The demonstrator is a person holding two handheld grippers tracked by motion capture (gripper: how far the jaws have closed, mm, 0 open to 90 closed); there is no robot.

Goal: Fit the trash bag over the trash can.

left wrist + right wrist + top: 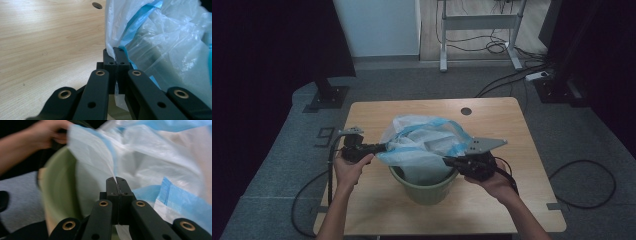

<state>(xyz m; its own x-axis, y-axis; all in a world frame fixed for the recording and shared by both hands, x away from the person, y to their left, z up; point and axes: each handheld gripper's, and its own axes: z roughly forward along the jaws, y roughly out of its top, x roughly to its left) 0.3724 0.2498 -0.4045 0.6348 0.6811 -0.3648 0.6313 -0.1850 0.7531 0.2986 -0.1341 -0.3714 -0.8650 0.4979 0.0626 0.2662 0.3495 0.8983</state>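
Bin liner [424, 142] at frame centre looks thin, light, slippery, so left gripper [115, 53] and right gripper [116, 181] are both clamped on its rim film, best hold being the blue hem over the green bin [428, 190].

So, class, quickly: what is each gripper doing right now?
Left gripper: shut on the plastic bag.
Right gripper: shut on the plastic bag.

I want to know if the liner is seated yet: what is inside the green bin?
The lower part of the plastic bag hangs inside the green bin, its mouth held above the rim by both claws. The bin's bottom is covered by the bag.
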